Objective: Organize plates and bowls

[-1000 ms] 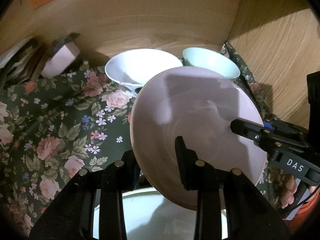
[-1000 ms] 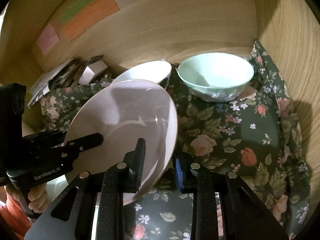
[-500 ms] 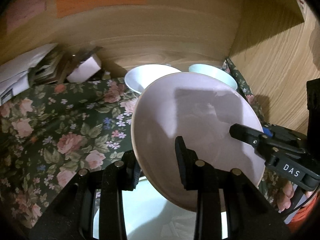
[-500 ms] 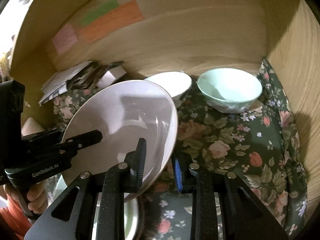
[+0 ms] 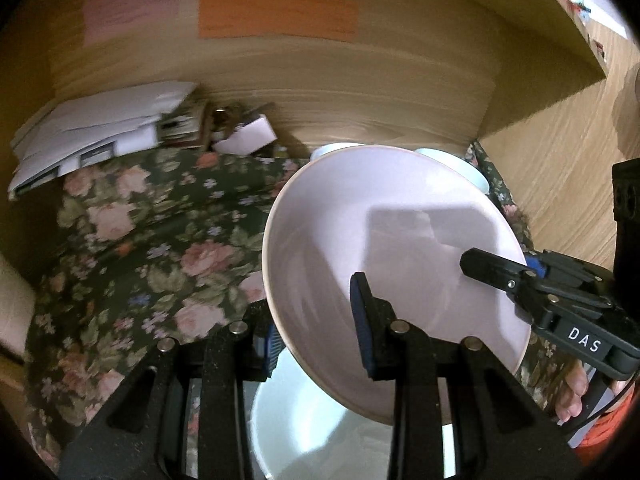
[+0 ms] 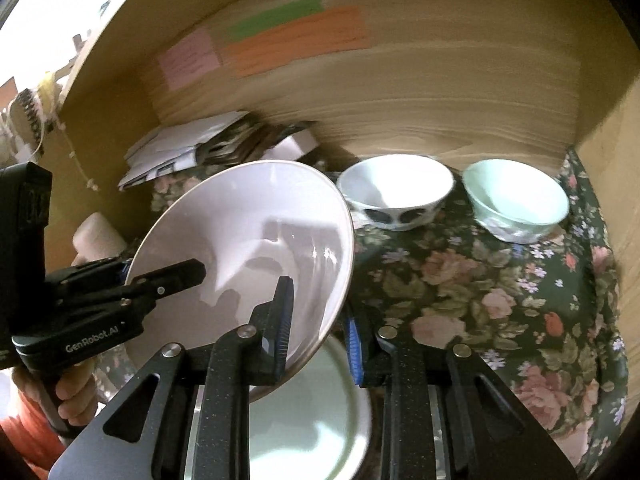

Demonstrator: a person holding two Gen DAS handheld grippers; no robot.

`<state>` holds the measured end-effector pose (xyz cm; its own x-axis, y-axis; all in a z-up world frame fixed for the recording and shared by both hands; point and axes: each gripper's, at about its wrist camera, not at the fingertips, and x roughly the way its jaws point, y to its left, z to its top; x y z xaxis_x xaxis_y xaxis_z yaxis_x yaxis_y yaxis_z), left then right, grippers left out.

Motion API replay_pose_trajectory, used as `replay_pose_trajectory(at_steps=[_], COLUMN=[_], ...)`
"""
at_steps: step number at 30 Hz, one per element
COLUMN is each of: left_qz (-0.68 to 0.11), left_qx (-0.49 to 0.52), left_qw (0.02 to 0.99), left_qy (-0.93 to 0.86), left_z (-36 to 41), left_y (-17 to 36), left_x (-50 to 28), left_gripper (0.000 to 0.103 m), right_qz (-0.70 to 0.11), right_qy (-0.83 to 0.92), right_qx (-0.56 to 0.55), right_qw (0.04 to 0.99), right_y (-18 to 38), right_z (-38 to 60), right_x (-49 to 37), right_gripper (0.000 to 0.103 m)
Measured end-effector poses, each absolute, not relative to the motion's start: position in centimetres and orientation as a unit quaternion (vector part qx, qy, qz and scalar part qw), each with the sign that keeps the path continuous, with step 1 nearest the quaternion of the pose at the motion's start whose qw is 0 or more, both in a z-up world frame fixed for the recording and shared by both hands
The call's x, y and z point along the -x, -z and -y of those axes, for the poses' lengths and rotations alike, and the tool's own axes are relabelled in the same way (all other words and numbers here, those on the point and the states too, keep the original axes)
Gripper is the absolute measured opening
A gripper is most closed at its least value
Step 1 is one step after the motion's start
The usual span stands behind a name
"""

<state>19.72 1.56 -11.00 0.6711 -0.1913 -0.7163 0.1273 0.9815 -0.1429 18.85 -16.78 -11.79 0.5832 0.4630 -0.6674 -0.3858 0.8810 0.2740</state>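
A pale pink plate (image 5: pixel 396 256) (image 6: pixel 244 240) hangs tilted above the floral cloth, held from both sides. My left gripper (image 5: pixel 316 316) is shut on its near left rim, one finger inside the plate and one behind it. My right gripper (image 6: pixel 320 316) is shut on the opposite rim and shows in the left wrist view (image 5: pixel 496 268) at the plate's right. Under the plate lies a pale green plate (image 5: pixel 320 432) (image 6: pixel 312 420). A white bowl with dark marks (image 6: pixel 396 192) and a mint green bowl (image 6: pixel 516 200) stand at the back of the cloth.
The floral cloth (image 5: pixel 152 248) covers a wooden alcove with a back wall (image 6: pixel 400 92) and a right side wall (image 5: pixel 560 160). Papers and a small box (image 5: pixel 120 132) are piled at the back left. Coloured notes (image 5: pixel 276 12) stick to the wall. A person's hand (image 6: pixel 76 392) grips the left handle.
Both grippers have lifted the pink plate and drawn it back from the wall. The two bowls look farther off, and the coloured notes have come into view.
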Motion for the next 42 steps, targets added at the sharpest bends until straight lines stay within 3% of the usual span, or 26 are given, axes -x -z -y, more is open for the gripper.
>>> replay_pose_trajectory(at_steps=[26, 42], left_qz=[-0.384, -0.413], left_qx=[0.088, 0.120], left_qw=[0.919, 0.902], left_qy=[-0.021, -0.045], left_z=[-13.4, -17.2], left_y=[12.1, 16.0], left_x=[-11.3, -10.5], left_gripper=[0.032, 0.032], right_qz=[-0.398, -0.450], right_qy=[-0.349, -0.367], right_qx=[-0.003, 0.026], right_qw=[0.848, 0.814], right_y=[12.7, 15.9], right_z=[4.4, 0.2], right_x=[-16.1, -17.0], right_gripper=[0.022, 0.021])
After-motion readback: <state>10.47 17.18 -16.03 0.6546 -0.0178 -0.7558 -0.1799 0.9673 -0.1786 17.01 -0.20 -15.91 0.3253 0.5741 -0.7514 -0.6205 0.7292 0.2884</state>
